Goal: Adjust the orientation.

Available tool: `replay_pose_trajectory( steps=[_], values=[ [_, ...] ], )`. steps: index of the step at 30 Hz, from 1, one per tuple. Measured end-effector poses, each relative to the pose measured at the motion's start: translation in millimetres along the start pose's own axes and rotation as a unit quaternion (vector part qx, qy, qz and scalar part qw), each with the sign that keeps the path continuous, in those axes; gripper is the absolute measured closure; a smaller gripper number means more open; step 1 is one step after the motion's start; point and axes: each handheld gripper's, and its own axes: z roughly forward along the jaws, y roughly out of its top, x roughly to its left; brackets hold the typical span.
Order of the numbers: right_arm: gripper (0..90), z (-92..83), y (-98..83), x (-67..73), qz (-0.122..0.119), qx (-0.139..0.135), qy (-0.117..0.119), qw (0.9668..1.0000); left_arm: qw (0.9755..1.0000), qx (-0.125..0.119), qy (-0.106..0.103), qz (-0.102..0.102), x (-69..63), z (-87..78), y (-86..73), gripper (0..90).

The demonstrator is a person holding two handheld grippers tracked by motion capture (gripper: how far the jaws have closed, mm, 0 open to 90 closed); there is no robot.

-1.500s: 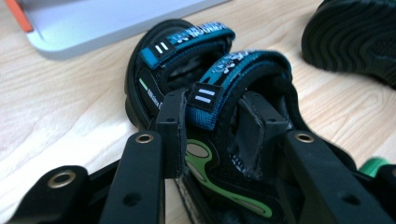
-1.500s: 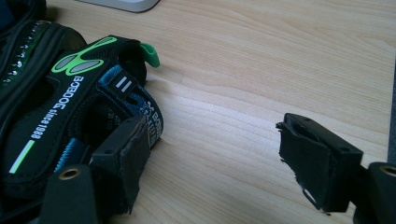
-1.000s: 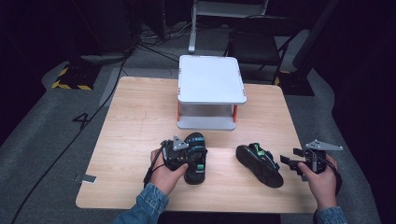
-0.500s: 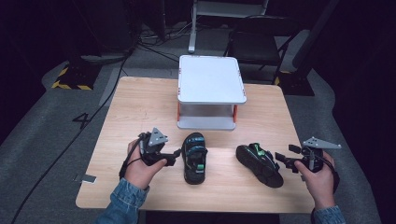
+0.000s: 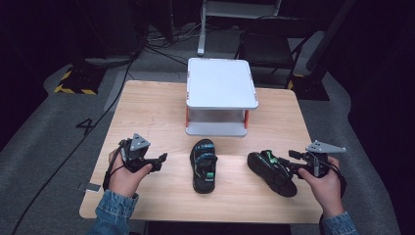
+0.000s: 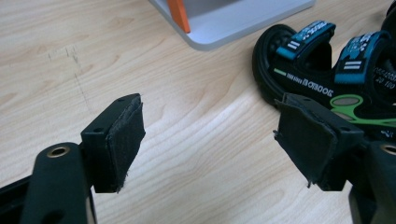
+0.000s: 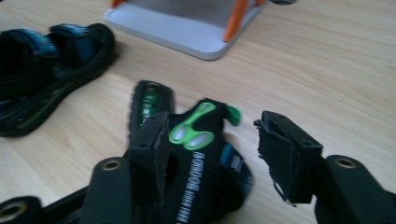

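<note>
Two black sandals (image 5: 204, 165) with teal straps; both hand-held grippers (image 5: 161, 158) gape wide, holding nothing.

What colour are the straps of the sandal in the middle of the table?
Blue, on a black sandal with green accents; best in the left gripper view.

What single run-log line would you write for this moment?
left gripper: open, beside left sandal | right gripper: open, around right sandal | white stand: behind sandals
</note>
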Motion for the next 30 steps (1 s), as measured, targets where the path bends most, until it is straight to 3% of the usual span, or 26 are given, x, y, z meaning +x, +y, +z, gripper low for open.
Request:
replay_pose_trajectory(
  steps=[6, 9, 11, 12, 15, 18, 21, 25, 26, 27, 28, 30],
  values=[
    [47.1, 14.9, 3.5, 13.5, -0.027, 0.016, 0.02, 0.9993, 1.0, 0.005, 0.001, -0.002, -0.4, 0.1, -3.8, 24.3],
    [51.9, 28.1, 4.8, 27.4, -0.052, 0.029, 0.038, 0.9975, 1.0, 0.008, -0.001, -0.001, -1.2, 0.8, -4.8, 24.5],
    [54.2, 30.1, 5.0, 29.7, -0.055, 0.035, 0.039, 0.9971, 1.0, 0.008, 0.0, -0.001, -1.1, 0.9, -5.0, 24.6],
    [55.6, 35.1, 4.5, 35.2, -0.07, 0.048, 0.038, 0.9957, 1.0, 0.008, 0.0, -0.001, -1.1, 0.9, -4.9, 24.6],
    [58.0, 35.5, 4.3, 37.1, -0.079, 0.049, 0.027, 0.9953, 1.0, 0.008, -0.001, -0.002, -0.6, 1.2, -4.8, 24.7],
    [59.8, 34.0, 4.3, 39.0, -0.078, 0.044, 0.038, 0.9952, 1.0, 0.008, -0.001, -0.003, -0.8, 2.7, -4.8, 24.8],
    [61.3, 31.8, 6.5, 47.4, -0.092, 0.049, 0.049, 0.9934, 0.9999, 0.008, -0.004, -0.004, -1.5, 3.6, -4.5, 24.8],
    [66.2, 32.2, 9.2, 68.1, -0.118, 0.072, 0.105, 0.9848, 1.0, 0.008, -0.005, -0.004, -1.6, 4.1, -3.8, 25.2],
    [66.2, 32.2, 9.2, 68.1, -0.118, 0.072, 0.105, 0.9848, 0.9999, 0.009, -0.004, -0.003, -1.5, 4.5, -3.8, 25.2],
    [67.7, 33.8, 9.0, 72.3, -0.123, 0.079, 0.116, 0.9824, 0.9999, 0.01, -0.005, -0.002, -1.9, 5.2, -3.8, 25.4],
    [68.4, 38.9, 7.7, 81.0, -0.128, 0.098, 0.141, 0.9768, 0.9999, 0.011, -0.005, 0.0, -2.3, 5.6, -3.8, 25.3],
    [68.8, 40.9, 7.0, 83.4, -0.13, 0.104, 0.148, 0.9749, 0.9999, 0.012, -0.009, -0.001, -3.4, 6.1, -4.1, 25.4]
  ],
)
